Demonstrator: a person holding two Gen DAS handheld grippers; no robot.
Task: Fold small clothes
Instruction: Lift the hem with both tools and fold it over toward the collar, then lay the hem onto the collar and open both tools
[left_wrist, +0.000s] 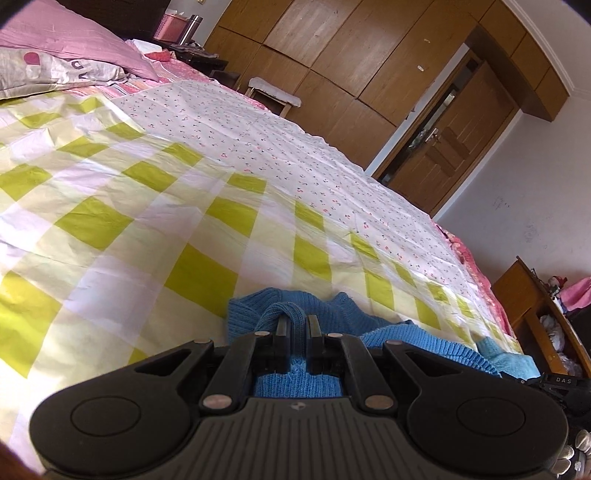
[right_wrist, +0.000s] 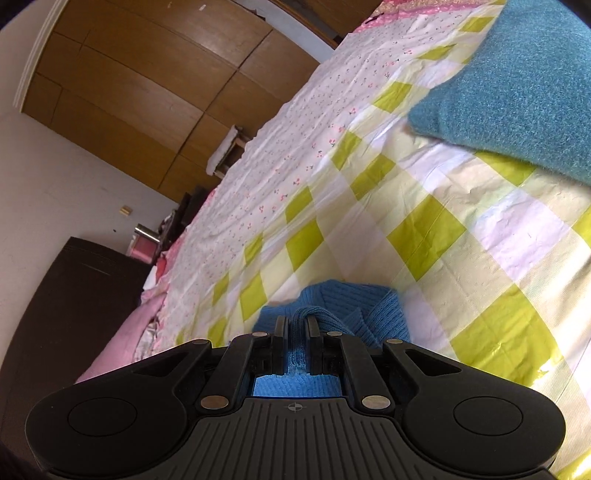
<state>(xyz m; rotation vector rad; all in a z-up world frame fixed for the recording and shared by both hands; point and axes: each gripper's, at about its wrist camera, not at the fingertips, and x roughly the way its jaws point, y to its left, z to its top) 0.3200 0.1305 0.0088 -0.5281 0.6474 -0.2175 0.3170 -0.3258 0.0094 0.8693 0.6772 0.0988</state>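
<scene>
The blue ribbed knit garment (left_wrist: 295, 317) lies bunched on the bed's green-and-white checked sheet (left_wrist: 110, 221). The left gripper (left_wrist: 296, 325) has its fingers (left_wrist: 281, 326) nearly closed, pinching a ribbed fold. The right gripper (right_wrist: 296, 325) likewise clamps a fold of it. A teal fuzzy folded cloth (right_wrist: 517, 85) lies well apart.

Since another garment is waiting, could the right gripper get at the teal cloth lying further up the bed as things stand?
Probably not yet: the right gripper is shut on the blue sweater. The checked sheet toward the teal cloth looks bare, so only its load blocks it.
</scene>
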